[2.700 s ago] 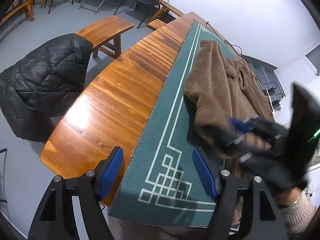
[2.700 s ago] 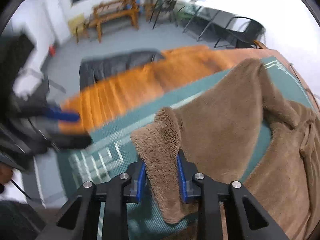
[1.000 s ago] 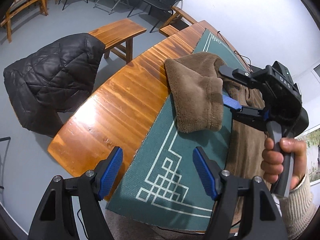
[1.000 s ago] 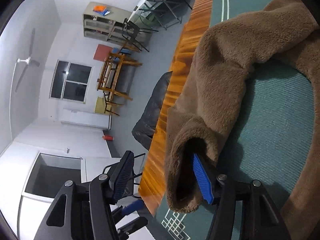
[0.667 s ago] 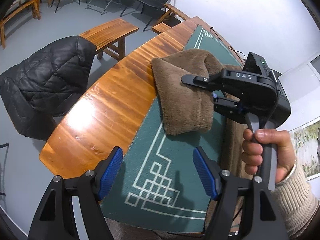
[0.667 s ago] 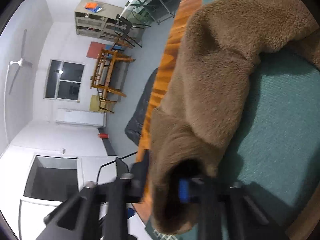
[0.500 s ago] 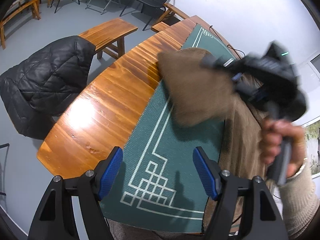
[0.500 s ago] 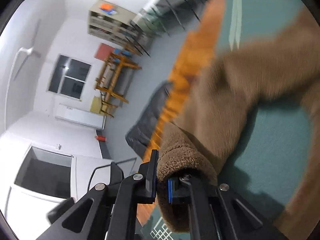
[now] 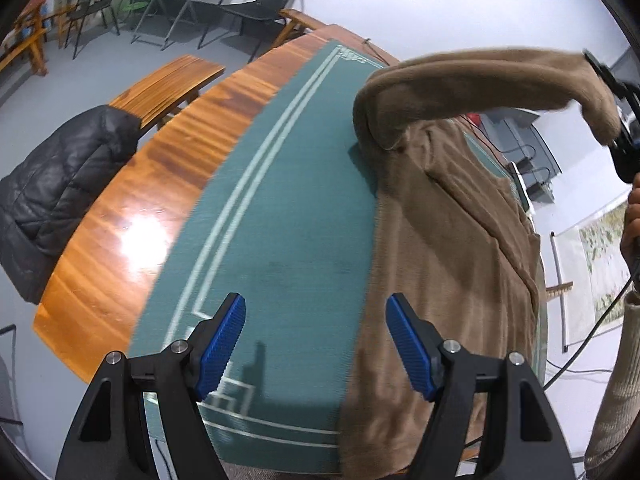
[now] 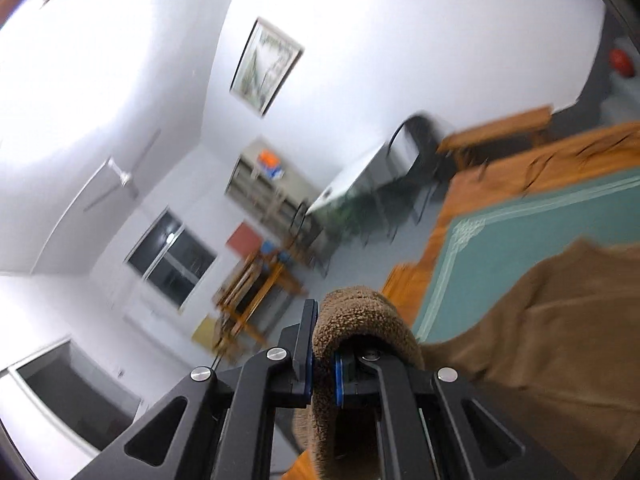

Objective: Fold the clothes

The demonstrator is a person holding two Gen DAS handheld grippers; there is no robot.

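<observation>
Right hand-held gripper (image 10: 323,368) raised at upper right, pinching fuzzy brown fleece garment (image 9: 452,216) by its sleeve cuff; left hand-held gripper (image 9: 316,344) spread, empty, over green tabletop mat (image 9: 280,208).

Garment (image 9: 452,240) on the mat's (image 9: 280,216) right half, atop the table (image 9: 132,208); bench (image 9: 168,84) beyond.

The left gripper (image 9: 314,344) points steeply downward, its blue pads (image 9: 222,340) spread wide with nothing between them. The right gripper (image 10: 322,364) is raised at the far right of the left wrist view, its jaws clamped on a fold of cloth, held by a hand (image 9: 631,220) in a ribbed sleeve (image 9: 614,392).
</observation>
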